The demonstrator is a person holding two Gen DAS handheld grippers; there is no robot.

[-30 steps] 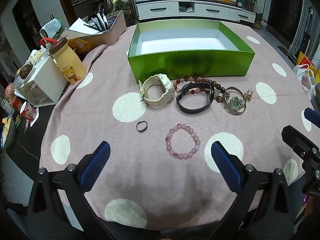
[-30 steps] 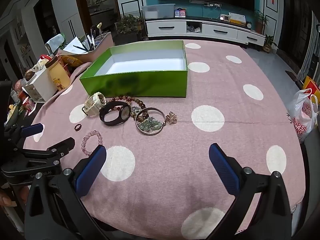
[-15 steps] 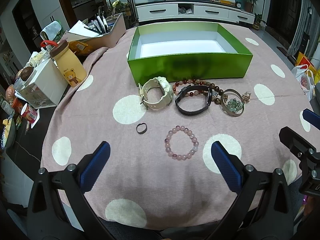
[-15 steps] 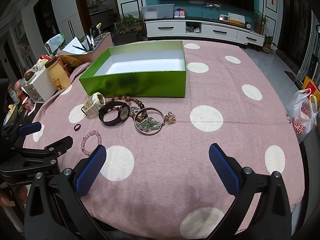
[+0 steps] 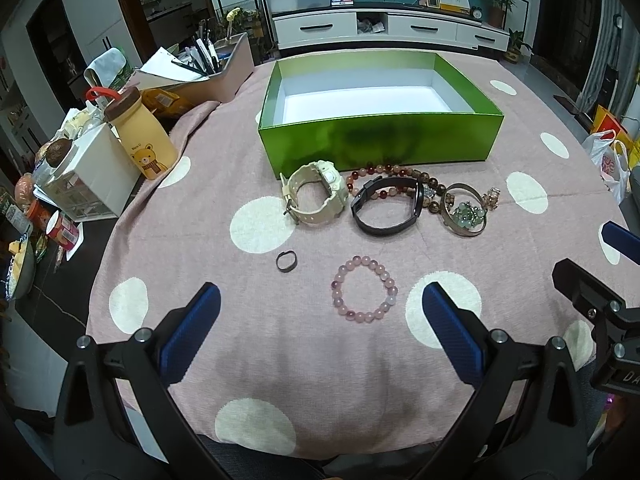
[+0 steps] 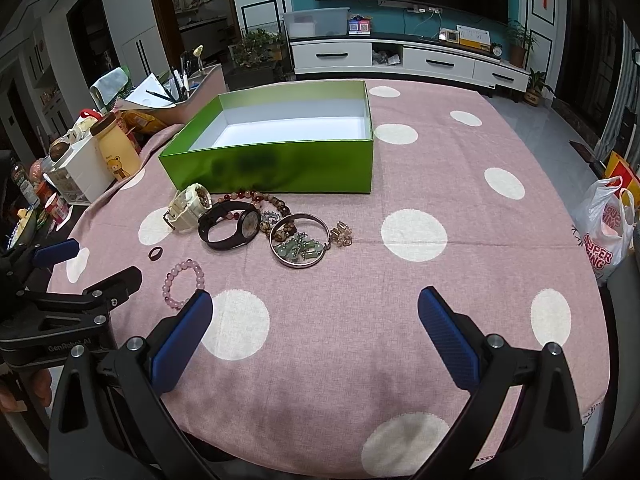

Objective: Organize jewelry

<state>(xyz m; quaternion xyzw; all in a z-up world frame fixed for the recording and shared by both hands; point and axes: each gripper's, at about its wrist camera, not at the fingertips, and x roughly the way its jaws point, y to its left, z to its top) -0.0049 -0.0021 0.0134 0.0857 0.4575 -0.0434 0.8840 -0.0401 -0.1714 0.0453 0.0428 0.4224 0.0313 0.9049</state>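
Observation:
An empty green box (image 5: 380,142) (image 6: 280,168) with a white inside stands on the pink dotted tablecloth. In front of it lie a cream watch (image 5: 316,192) (image 6: 188,204), a black watch (image 5: 386,204) (image 6: 230,226), a brown bead bracelet (image 5: 400,170), a silver bangle with green charms (image 5: 464,214) (image 6: 300,246) and a small gold clasp (image 6: 341,235). Nearer lie a dark ring (image 5: 286,260) (image 6: 155,254) and a pink bead bracelet (image 5: 364,294) (image 6: 184,284). My left gripper (image 5: 320,332) hovers open just short of the pink bracelet. My right gripper (image 6: 316,336) is open over bare cloth.
At the table's left edge stand a yellow bear bottle (image 5: 140,138), a white drawer box (image 5: 86,178) and a tray of pens and papers (image 5: 200,68). A plastic bag (image 6: 606,226) hangs off the right side. The cloth to the right of the box (image 6: 460,184) carries nothing.
Both grippers have drawn back slightly toward the near table edge; the jewelry sits a little farther off in both views. Nothing on the table has moved.

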